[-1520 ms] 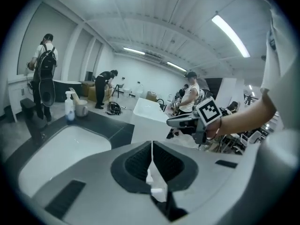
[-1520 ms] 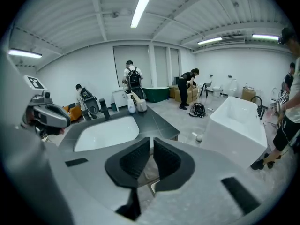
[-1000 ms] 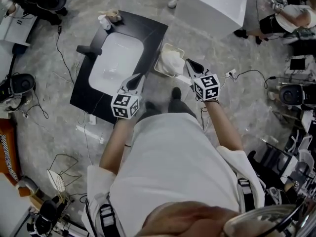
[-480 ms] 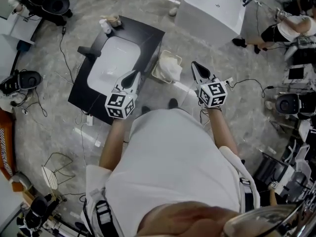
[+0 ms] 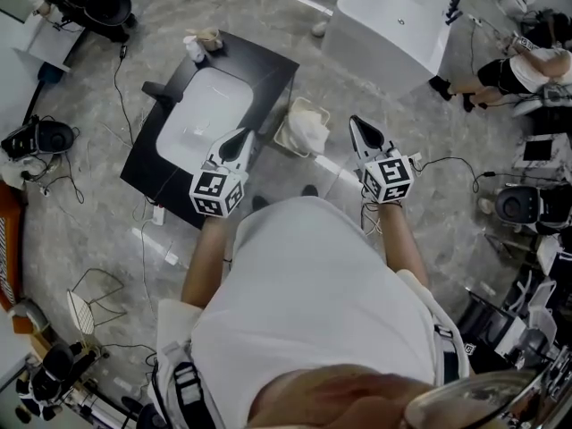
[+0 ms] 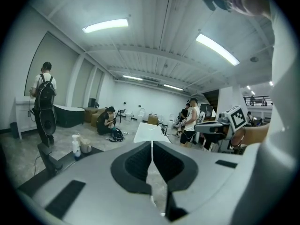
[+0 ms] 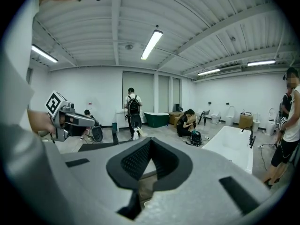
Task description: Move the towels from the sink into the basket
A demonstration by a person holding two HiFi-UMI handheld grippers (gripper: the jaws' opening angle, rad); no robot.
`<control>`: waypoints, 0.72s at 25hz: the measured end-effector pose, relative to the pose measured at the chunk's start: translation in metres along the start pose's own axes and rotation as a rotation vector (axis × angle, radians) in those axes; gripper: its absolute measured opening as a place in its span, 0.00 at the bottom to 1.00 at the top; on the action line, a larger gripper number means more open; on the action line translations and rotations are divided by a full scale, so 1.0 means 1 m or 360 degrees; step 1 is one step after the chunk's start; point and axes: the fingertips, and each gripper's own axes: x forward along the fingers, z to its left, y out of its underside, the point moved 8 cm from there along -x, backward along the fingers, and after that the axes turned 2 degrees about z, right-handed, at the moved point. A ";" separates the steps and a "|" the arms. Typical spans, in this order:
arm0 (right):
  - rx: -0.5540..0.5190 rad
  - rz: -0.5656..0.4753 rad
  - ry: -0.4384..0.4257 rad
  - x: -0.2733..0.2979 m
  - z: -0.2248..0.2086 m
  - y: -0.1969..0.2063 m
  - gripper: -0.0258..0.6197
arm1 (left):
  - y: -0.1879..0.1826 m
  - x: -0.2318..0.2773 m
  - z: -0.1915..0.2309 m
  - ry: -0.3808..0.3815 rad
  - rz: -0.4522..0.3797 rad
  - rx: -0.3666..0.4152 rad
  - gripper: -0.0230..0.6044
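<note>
Grippers: left gripper point(image 5: 238, 141) and right gripper point(image 5: 361, 127) clenched, empty.
Load: towels point(image 5: 313, 125) heaped in basket point(image 5: 283, 136); sink point(image 5: 207, 107) looks bare.
Risk: a nudge to basket may spill them.

My left gripper point(image 5: 241, 138) and right gripper point(image 5: 357, 123) are grey with black pads and carry black-and-white checked marker cubes. The white rounded ceramic sink point(image 5: 207, 114) sits in a black slab counter point(image 5: 273, 65). White crumpled towels point(image 5: 313, 125) fill the cream plastic basket point(image 5: 284, 136).

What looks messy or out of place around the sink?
Nothing much. The white rounded sink in the black counter looks empty, and the crumpled white towels sit heaped in the pale basket beside it. Only loose cables straggle across the grey floor.
</note>
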 end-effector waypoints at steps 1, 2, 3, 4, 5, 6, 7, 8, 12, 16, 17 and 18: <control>0.0003 -0.0004 -0.0004 -0.001 -0.001 0.000 0.04 | 0.000 0.000 -0.002 -0.0007 0.0002 -0.0004 0.05; 0.0007 -0.0008 -0.0009 -0.003 -0.003 0.000 0.04 | 0.001 0.000 -0.003 -0.0014 0.0003 -0.0008 0.05; 0.0009 -0.0013 -0.0015 -0.004 -0.003 0.000 0.04 | 0.000 0.001 -0.005 -0.0019 0.0005 -0.0010 0.05; 0.0011 -0.0017 -0.0021 -0.005 -0.004 0.000 0.04 | 0.000 0.001 -0.007 -0.0022 0.0008 -0.0011 0.05; 0.0015 -0.0021 -0.0025 -0.006 -0.004 0.000 0.04 | 0.001 0.001 -0.008 -0.0026 0.0011 -0.0011 0.05; 0.0020 -0.0023 -0.0026 -0.007 -0.004 0.000 0.04 | 0.001 0.001 -0.009 -0.0028 0.0013 -0.0012 0.05; 0.0026 -0.0026 -0.0026 -0.007 -0.004 0.000 0.04 | 0.002 0.001 -0.009 -0.0030 0.0015 -0.0013 0.05; 0.0033 -0.0028 -0.0025 -0.006 -0.005 0.001 0.04 | 0.002 0.002 -0.010 -0.0031 0.0016 -0.0014 0.05; 0.0047 -0.0043 -0.0030 -0.004 -0.006 0.000 0.04 | 0.002 0.004 -0.009 -0.0036 0.0017 -0.0024 0.05; 0.0054 -0.0060 -0.0039 -0.005 -0.009 -0.003 0.04 | 0.002 0.004 -0.010 -0.0047 0.0020 -0.0022 0.05; 0.0056 -0.0064 -0.0039 -0.005 -0.010 -0.004 0.04 | 0.002 0.004 -0.010 -0.0049 0.0020 -0.0022 0.05; 0.0059 -0.0068 -0.0040 -0.005 -0.011 -0.005 0.04 | 0.002 0.004 -0.010 -0.0053 0.0019 -0.0023 0.05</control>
